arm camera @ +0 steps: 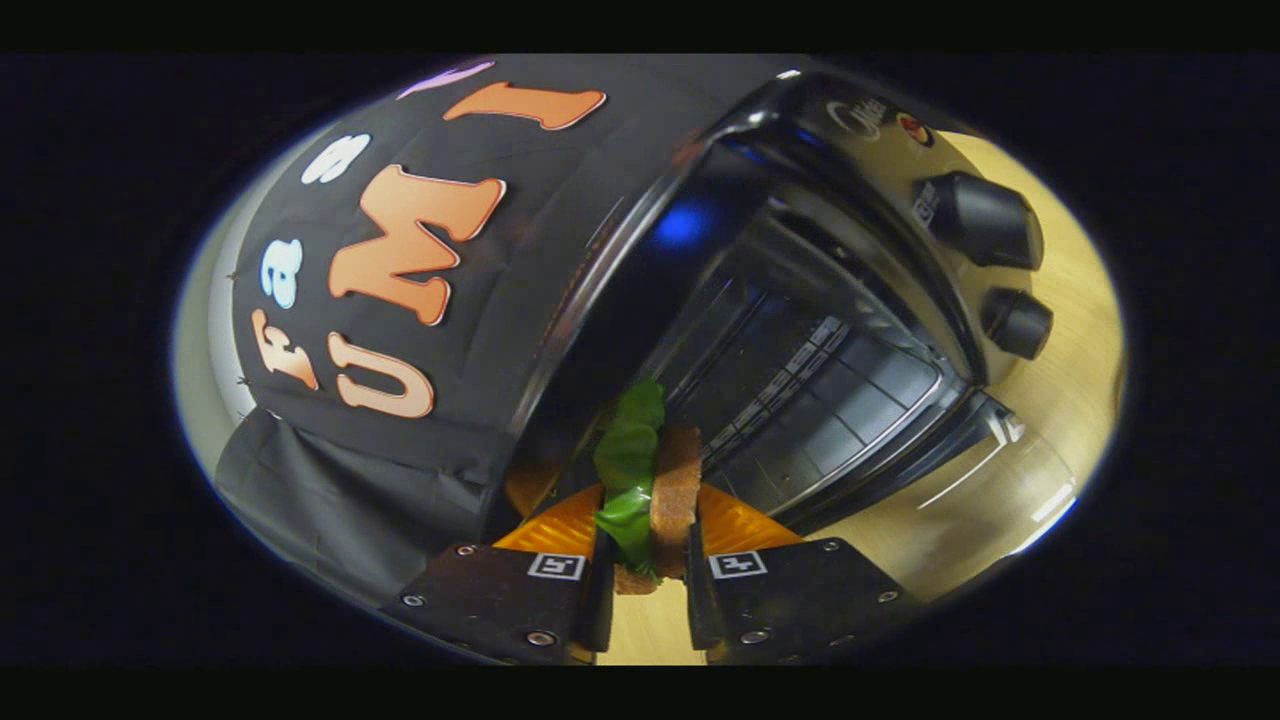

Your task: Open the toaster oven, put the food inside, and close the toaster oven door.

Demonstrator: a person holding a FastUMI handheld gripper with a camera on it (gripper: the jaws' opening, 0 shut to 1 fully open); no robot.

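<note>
My gripper (648, 520) is shut on a sandwich (655, 475), a brown bread slice with green lettuce, which stands upright between both fingers. Just beyond it is the black toaster oven (800, 330), seen tilted. Its glass door (985, 470) is swung down open, and the wire rack (810, 400) inside shows. The sandwich is held in front of the oven's opening, near its left side.
Two black knobs (985, 220) sit on the oven's control panel to the right of the opening. The oven stands on a light wooden table (1070, 330). Black booth cloth (400, 300) hangs to the left of the oven.
</note>
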